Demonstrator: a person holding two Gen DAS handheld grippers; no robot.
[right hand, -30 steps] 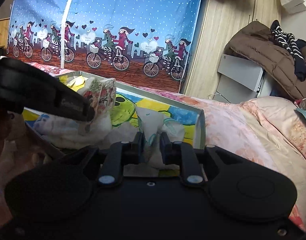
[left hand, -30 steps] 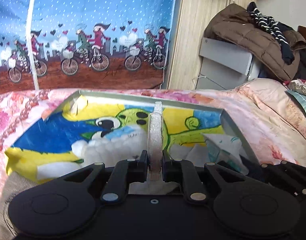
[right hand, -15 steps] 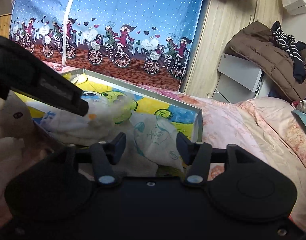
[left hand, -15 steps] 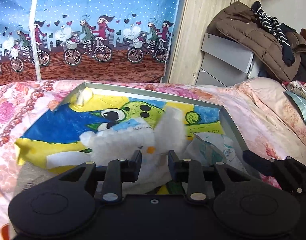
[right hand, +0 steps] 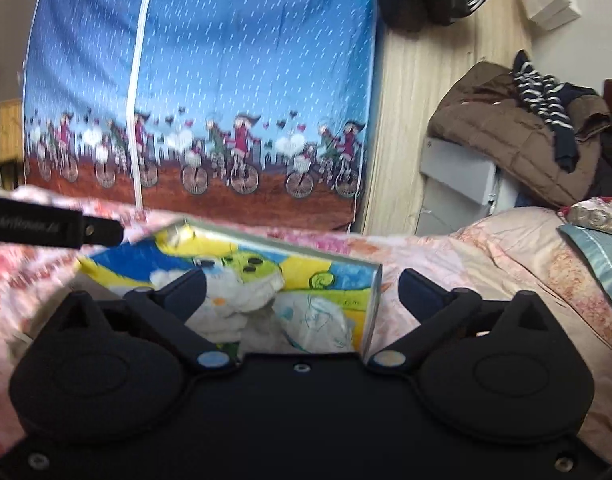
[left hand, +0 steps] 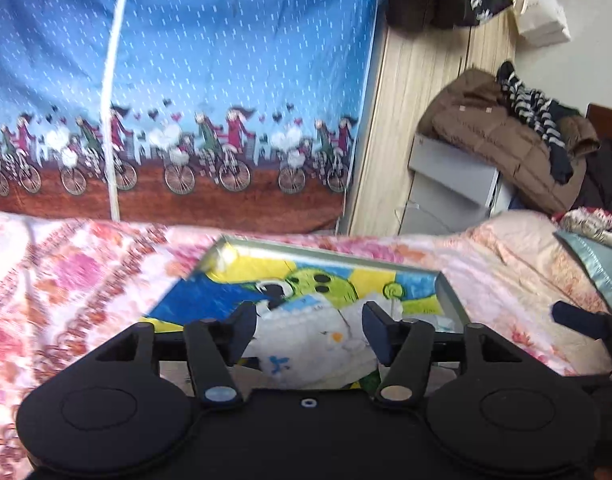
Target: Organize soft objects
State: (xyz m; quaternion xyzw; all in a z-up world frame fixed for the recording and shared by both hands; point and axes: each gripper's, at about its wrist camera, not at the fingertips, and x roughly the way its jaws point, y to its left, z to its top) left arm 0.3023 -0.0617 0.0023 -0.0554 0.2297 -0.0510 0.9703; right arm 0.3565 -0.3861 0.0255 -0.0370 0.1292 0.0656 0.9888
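Note:
A grey-rimmed box (left hand: 330, 251) with a bright cartoon print inside lies on the flowered bed. In it rest a white plush toy (left hand: 318, 340) and a pale printed cloth (right hand: 318, 320). My left gripper (left hand: 310, 320) hangs above the box with its jaws opening and nothing pressed between them; the plush shows below the gap. My right gripper (right hand: 301, 294) is above the box's right wall (right hand: 374, 304), its jaws opening wide, empty. The plush (right hand: 233, 300) also shows by its left finger. The left gripper's arm (right hand: 53, 226) crosses the right wrist view at the left.
A blue curtain with cyclists (left hand: 177, 112) hangs behind the bed. A pink floral bedspread (left hand: 65, 272) surrounds the box. At the right a brown jacket and striped garment (left hand: 506, 132) lie on grey boxes. A wooden panel (left hand: 418, 100) stands behind.
Both grippers let go of the soft items, opened and rose back from the box. The white plush and the printed cloth now lie in the box.

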